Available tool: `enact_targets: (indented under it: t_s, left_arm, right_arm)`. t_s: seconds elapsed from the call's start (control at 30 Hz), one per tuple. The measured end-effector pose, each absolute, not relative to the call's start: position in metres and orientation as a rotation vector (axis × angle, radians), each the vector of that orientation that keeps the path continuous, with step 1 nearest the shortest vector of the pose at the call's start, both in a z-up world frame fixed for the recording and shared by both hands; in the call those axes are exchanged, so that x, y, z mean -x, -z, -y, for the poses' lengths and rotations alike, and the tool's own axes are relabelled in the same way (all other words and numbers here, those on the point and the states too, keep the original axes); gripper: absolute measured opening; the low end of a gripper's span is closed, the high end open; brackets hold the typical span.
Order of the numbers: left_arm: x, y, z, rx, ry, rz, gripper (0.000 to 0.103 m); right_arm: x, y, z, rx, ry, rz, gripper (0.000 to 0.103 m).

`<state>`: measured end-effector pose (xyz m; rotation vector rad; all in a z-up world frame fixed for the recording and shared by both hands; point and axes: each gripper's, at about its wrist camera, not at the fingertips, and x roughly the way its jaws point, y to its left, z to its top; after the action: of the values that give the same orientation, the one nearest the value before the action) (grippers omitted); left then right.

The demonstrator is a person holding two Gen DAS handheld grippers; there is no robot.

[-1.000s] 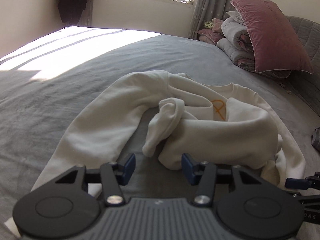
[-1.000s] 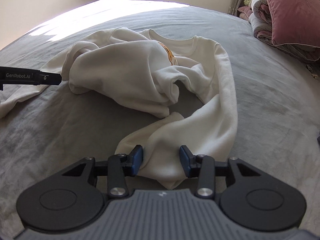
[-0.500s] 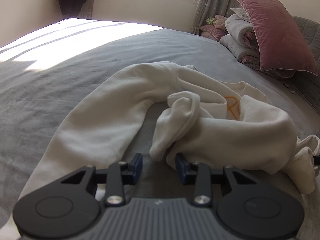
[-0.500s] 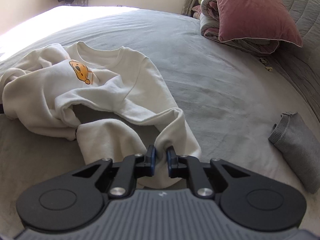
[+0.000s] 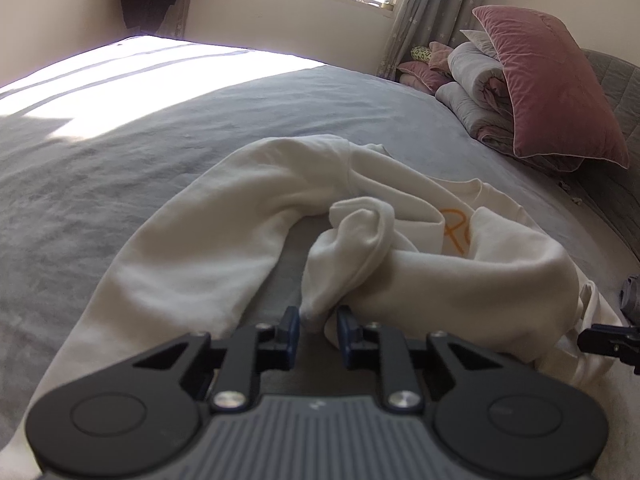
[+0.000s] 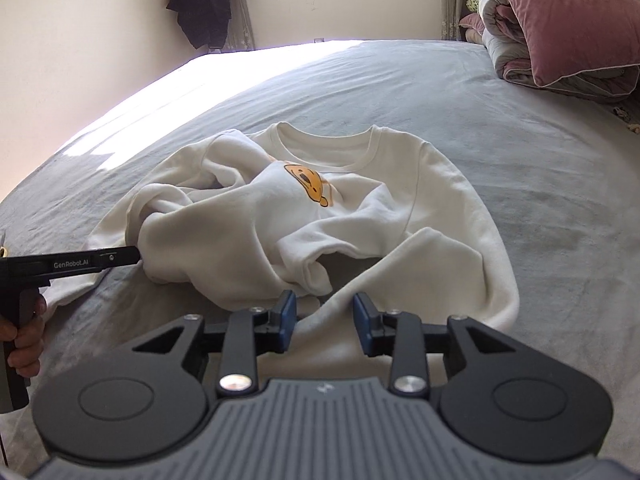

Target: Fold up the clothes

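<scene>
A white sweatshirt (image 6: pixel 420 208) with an orange bear print (image 6: pixel 308 184) lies crumpled on the grey bed (image 6: pixel 540 152), collar at the far side. My left gripper (image 5: pixel 318 326) is at its near left edge. Its jaws are closing around a hanging tip of bunched cloth (image 5: pixel 352 248), and the pads do not visibly press on it. In the right wrist view the left gripper (image 6: pixel 120 258) reaches in from the left, held by a hand (image 6: pixel 24 340). My right gripper (image 6: pixel 325 320) hovers over the near sleeve (image 6: pixel 432 276). Its jaws are opening, with cloth lying below and between them, unpinched.
Pink pillows (image 5: pixel 552 88) and rolled grey duvets (image 5: pixel 476 80) are stacked at the bed's right. A dark garment (image 6: pixel 208 0) hangs by the window. A small grey cloth (image 5: pixel 630 296) lies at the right edge. Sunlit bedcover (image 5: pixel 140 76) stretches beyond the sweatshirt.
The left jaws have narrowed around the cloth tip. The right gripper pinched the sleeve half a second ago, then let it go and lifted, its view swinging back toward the sweatshirt's front.
</scene>
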<state>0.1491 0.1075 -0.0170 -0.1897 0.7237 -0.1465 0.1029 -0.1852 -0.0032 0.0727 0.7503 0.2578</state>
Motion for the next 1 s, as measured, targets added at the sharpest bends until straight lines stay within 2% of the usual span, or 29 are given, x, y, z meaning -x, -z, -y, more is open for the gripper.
enact_targets:
  t_s: [0.1, 0.37, 0.53, 0.63, 0.7, 0.77, 1.0]
  left_arm:
    - [-0.150, 0.018, -0.106, 0.184, 0.147, -0.728, 0.021]
    - [-0.150, 0.017, -0.112, 0.202, 0.143, -0.729, 0.021]
    - [-0.149, 0.017, -0.110, 0.191, 0.145, -0.729, 0.021]
    - [-0.150, 0.018, -0.109, 0.189, 0.146, -0.730, 0.021]
    - [-0.150, 0.019, -0.109, 0.186, 0.147, -0.732, 0.021]
    - [-0.150, 0.019, -0.109, 0.181, 0.146, -0.734, 0.021]
    - [-0.150, 0.020, -0.109, 0.179, 0.146, -0.734, 0.018]
  right_arm:
    - [-0.103, 0.007, 0.183, -0.096, -0.275, -0.776, 0.037]
    - [-0.088, 0.015, 0.168, -0.039, -0.384, -0.816, 0.053]
    - [-0.086, 0.031, 0.156, 0.076, -0.357, -0.851, 0.055]
    - [-0.084, 0.037, 0.153, 0.173, -0.334, -0.849, 0.048]
    - [-0.083, 0.039, 0.151, 0.236, -0.318, -0.850, 0.038]
    - [-0.084, 0.039, 0.149, 0.301, -0.283, -0.863, 0.020]
    - [-0.093, 0.039, 0.166, 0.389, -0.114, -0.846, 0.019]
